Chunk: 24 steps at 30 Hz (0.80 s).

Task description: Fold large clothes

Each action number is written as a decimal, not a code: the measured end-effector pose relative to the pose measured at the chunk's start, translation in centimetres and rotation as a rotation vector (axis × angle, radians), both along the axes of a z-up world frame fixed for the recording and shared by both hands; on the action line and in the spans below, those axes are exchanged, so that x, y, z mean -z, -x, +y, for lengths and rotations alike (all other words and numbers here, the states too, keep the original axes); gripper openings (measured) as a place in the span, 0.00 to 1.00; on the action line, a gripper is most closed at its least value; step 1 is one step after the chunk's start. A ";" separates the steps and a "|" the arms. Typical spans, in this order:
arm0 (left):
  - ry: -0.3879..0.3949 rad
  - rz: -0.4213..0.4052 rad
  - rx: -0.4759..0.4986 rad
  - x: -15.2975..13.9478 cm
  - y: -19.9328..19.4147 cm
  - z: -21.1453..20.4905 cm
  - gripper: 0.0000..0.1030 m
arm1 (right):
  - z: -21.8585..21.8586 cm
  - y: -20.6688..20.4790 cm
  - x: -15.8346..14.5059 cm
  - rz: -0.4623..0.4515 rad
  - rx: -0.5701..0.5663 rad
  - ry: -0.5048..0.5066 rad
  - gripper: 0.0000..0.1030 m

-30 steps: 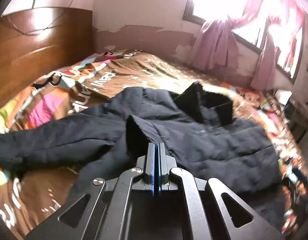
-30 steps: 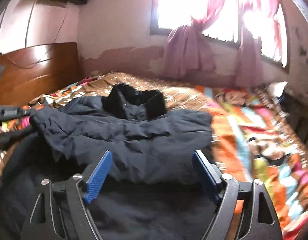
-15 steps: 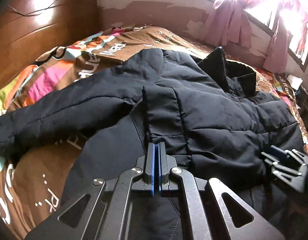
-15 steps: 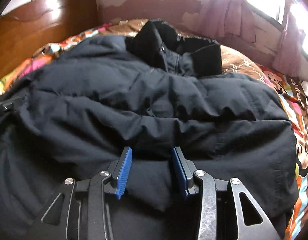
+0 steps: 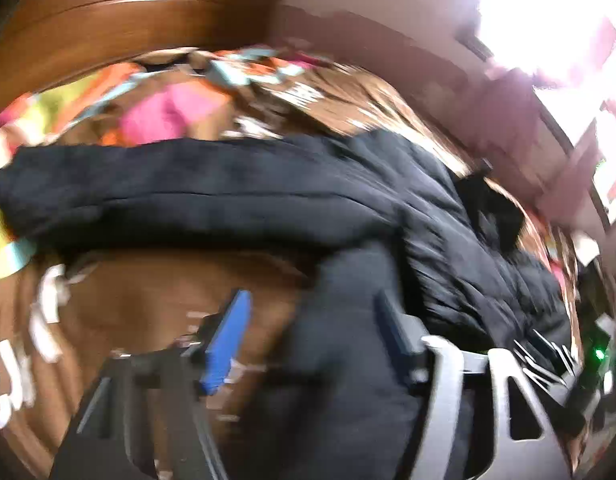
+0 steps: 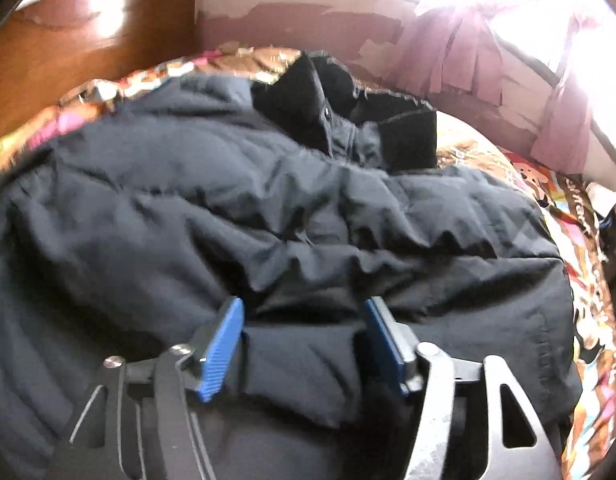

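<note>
- The dark padded jacket [image 6: 267, 208] lay spread across the patterned bedspread [image 5: 155, 292], collar toward the far wall.
- The left gripper [image 5: 314, 336] stood with its jaws apart and nothing clamped; one blue pad hung over bare bedspread, the other was over or against the jacket's edge. Blur made contact hard to judge.
- The right gripper [image 6: 303, 340] was part-open, its jaws either side of a folded flap of the jacket. The pads looked near the cloth, but whether they pinched it could not be told.
- The step in hand seemed to be folding one side inward. The long sleeve [image 5: 179, 196] lay stretched out sideways, not yet brought in.
- The next move likely called for the left gripper to reach the sleeve and carry it over the body.
- Room was fair: open bedspread lay beside the sleeve, the wooden headboard [image 5: 107, 28] stood beyond, and the bed's right edge was close to the jacket's hem.
</note>
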<state>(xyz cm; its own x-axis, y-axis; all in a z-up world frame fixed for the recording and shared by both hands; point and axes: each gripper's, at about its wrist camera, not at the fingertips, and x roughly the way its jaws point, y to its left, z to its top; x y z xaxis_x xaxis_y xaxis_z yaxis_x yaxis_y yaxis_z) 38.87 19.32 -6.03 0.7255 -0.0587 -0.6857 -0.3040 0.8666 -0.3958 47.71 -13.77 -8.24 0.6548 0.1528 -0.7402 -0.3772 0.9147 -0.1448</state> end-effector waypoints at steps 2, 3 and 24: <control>0.039 0.016 -0.047 0.4 0.9 3.0 0.61 | 0.9 0.4 -1.1 -0.025 -0.010 -0.036 0.73; 0.047 0.028 -0.068 0.6 1.2 4.4 0.61 | 1.8 0.7 -1.8 -0.039 -0.020 -0.054 0.74; 0.329 0.102 -0.527 6.1 6.0 24.6 0.71 | 18.7 -2.2 1.2 -0.003 -0.157 -0.096 0.85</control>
